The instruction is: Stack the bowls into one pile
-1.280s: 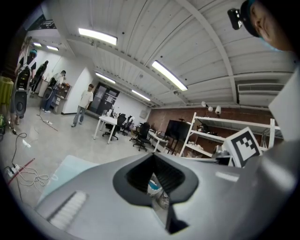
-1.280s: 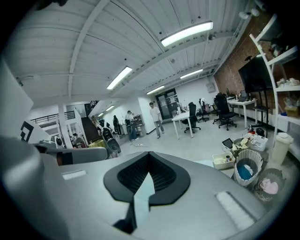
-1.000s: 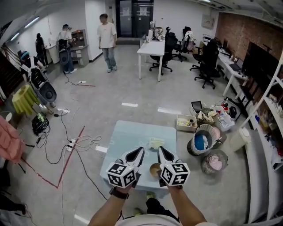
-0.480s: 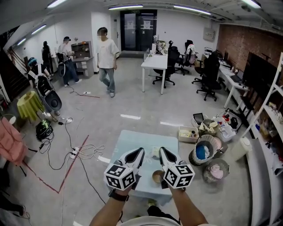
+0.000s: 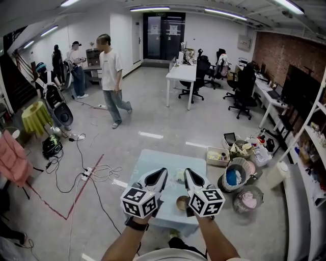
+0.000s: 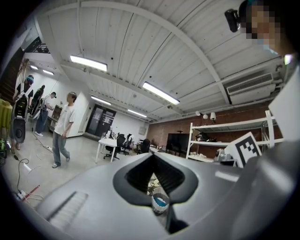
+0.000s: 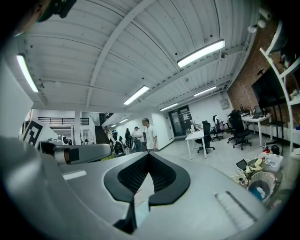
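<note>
Open-plan office workspace, white desks [image 5: 182,73], black swivel chairs [image 5: 242,89], brick wall [image 5: 277,48], ceiling strip lights [image 5: 224,14], floor cables [image 5: 99,171]

Our left gripper [image 5: 162,173] and right gripper [image 5: 187,173] side by side over the near edge of the table [image 5: 149,164], brown bowl [image 5: 182,203] in the narrow gap between them, pale object [image 5: 179,175] just past their tips, bare surface open on our left, baskets [image 5: 235,172] crowding the floor at right.
</note>
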`<state>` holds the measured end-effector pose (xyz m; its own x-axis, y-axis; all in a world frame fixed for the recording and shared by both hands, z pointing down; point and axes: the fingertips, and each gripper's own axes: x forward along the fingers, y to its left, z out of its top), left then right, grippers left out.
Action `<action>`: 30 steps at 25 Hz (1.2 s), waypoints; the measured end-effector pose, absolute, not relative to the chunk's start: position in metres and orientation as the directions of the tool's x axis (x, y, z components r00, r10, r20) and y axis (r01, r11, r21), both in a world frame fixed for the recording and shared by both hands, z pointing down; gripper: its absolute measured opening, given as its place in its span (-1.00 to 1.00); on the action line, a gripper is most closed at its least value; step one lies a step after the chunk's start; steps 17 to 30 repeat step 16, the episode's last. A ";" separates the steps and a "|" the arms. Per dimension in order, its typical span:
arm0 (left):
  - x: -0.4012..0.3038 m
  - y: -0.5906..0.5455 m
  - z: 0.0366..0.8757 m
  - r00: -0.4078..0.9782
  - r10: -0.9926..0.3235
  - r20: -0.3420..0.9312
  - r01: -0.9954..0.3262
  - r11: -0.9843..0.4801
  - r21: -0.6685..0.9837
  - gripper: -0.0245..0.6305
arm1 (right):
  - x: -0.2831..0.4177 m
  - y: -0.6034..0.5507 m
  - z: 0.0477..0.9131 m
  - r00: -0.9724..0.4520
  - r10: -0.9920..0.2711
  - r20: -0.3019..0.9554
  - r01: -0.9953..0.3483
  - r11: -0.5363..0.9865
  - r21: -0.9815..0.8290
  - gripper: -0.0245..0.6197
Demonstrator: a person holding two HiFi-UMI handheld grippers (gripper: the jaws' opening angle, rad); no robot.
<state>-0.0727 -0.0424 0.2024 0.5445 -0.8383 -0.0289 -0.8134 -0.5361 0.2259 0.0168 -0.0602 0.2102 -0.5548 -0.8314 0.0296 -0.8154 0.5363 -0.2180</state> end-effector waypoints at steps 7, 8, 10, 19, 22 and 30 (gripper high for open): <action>-0.076 -0.040 0.205 0.537 -0.843 -0.032 -0.820 -0.530 0.216 -0.91 | 0.012 -0.057 0.215 -0.562 -0.827 0.032 -0.812 0.544 -0.214 -0.90; -0.077 -0.039 0.204 0.536 -0.843 -0.033 -0.820 -0.530 0.215 -0.91 | 0.011 -0.056 0.214 -0.563 -0.826 0.032 -0.811 0.545 -0.214 -0.90; -0.078 -0.038 0.204 0.536 -0.844 -0.031 -0.821 -0.529 0.216 -0.91 | 0.009 -0.055 0.213 -0.565 -0.825 0.033 -0.810 0.546 -0.213 -0.90; -0.076 -0.033 0.205 0.532 -0.846 -0.029 -0.822 -0.525 0.220 -0.91 | 0.010 -0.050 0.214 -0.568 -0.822 0.036 -0.809 0.549 -0.211 -0.90; -0.076 -0.033 0.205 0.532 -0.846 -0.029 -0.822 -0.525 0.220 -0.91 | 0.010 -0.050 0.214 -0.568 -0.822 0.036 -0.809 0.549 -0.211 -0.90; -0.076 -0.033 0.205 0.532 -0.846 -0.029 -0.822 -0.525 0.220 -0.91 | 0.010 -0.050 0.214 -0.568 -0.822 0.036 -0.809 0.549 -0.211 -0.90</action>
